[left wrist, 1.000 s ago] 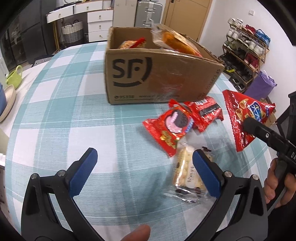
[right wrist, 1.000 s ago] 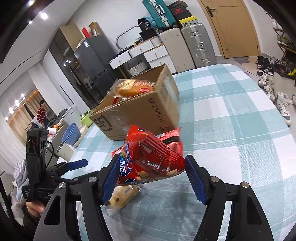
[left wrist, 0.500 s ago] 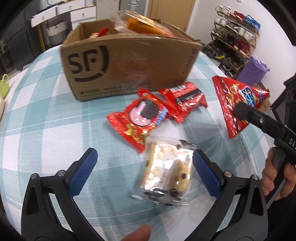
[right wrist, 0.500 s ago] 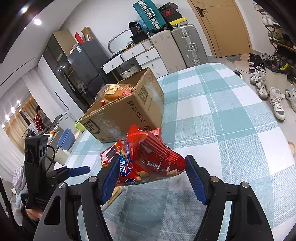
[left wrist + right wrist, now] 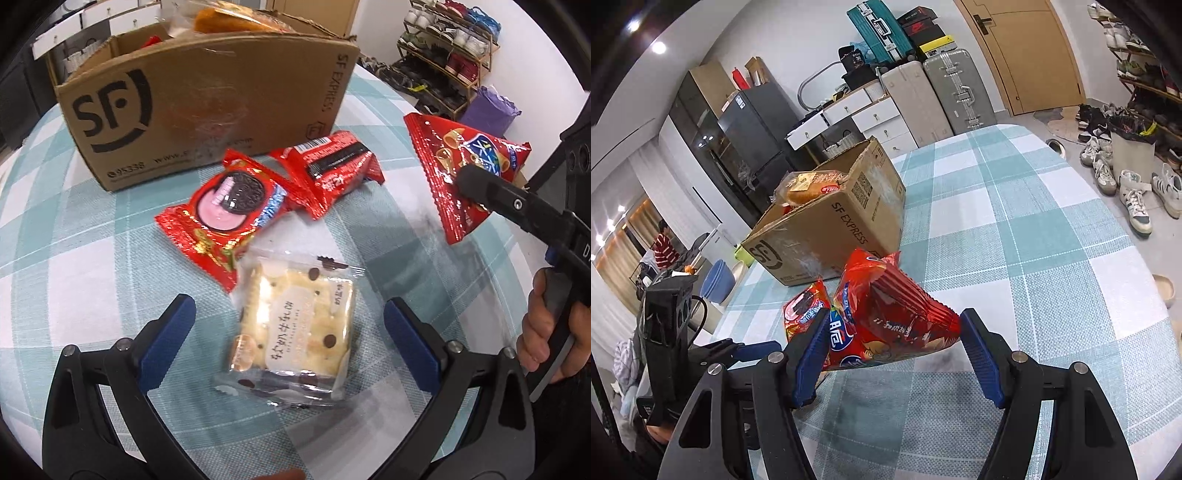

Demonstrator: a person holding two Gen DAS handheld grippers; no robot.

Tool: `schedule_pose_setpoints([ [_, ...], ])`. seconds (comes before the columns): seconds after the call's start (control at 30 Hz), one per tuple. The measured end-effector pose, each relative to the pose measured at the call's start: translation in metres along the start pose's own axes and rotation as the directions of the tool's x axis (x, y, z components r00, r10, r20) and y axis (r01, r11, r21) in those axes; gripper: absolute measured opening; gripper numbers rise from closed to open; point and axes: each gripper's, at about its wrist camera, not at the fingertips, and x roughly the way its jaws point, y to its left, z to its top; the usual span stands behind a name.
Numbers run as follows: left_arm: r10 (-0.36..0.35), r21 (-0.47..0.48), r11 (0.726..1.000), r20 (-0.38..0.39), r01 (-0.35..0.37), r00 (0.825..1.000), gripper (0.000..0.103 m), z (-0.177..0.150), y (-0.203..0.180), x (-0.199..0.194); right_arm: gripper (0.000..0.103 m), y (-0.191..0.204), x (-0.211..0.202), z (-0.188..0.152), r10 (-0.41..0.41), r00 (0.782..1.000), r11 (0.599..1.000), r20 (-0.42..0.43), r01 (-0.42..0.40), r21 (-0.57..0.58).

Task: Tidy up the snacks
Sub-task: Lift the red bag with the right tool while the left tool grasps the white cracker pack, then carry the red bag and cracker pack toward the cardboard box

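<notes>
A clear-wrapped biscuit pack (image 5: 295, 332) lies on the checked counter (image 5: 92, 280) between the wide-open left tongs (image 5: 288, 332), untouched. The right tongs (image 5: 892, 354) grip a red triangular snack bag (image 5: 897, 325), lifted. Behind, two red packets (image 5: 229, 206) lie before the cardboard box (image 5: 207, 107), whose contents are mostly hidden.

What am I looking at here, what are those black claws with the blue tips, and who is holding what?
No robot: a person carries a hand-held gripper in each hand, each with a fisheye camera looking along its blue fingers. One picture is the left camera's, the other the right's. The left hand-held gripper is open around a clear cracker pack lying on the checked tablecloth. The right hand-held gripper holds a red triangular snack bag off the table. Nearby lie a red cookie pack, another red pack and a cardboard box with snacks inside.
</notes>
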Motion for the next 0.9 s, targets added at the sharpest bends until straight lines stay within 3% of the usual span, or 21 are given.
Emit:
schedule_pose_setpoints([
  [0.1, 0.012, 0.021, 1.0, -0.012, -0.012, 1.0, 0.094, -0.001, -0.008, 0.005, 0.071, 0.0, -0.001, 0.0, 0.003, 1.0, 1.0, 0.003, -0.003, 0.0],
  [0.27, 0.013, 0.054, 0.998, -0.021, -0.012, 1.0, 0.093, -0.007, -0.02, 0.006, 0.071, 0.0, -0.001, 0.0, 0.005, 1.0, 1.0, 0.001, -0.005, 0.0],
  [0.67, 0.025, 0.11, 0.994, -0.028, -0.022, 0.999, 0.075, -0.019, -0.025, -0.001, 0.071, 0.004, -0.001, 0.001, 0.01, 1.0, 1.0, 0.003, -0.01, -0.009],
  [0.8, 0.049, 0.168, 0.985, -0.013, -0.046, 0.999, 0.058, -0.028, -0.03, -0.008, 0.071, 0.007, 0.0, 0.002, 0.011, 1.0, 1.0, 0.003, -0.01, -0.014],
  [0.9, 0.039, 0.186, 0.982, -0.003, -0.038, 0.999, 0.055, -0.029, -0.034, -0.009, 0.071, 0.009, 0.0, 0.002, 0.011, 1.0, 1.0, 0.005, -0.011, -0.018],
])
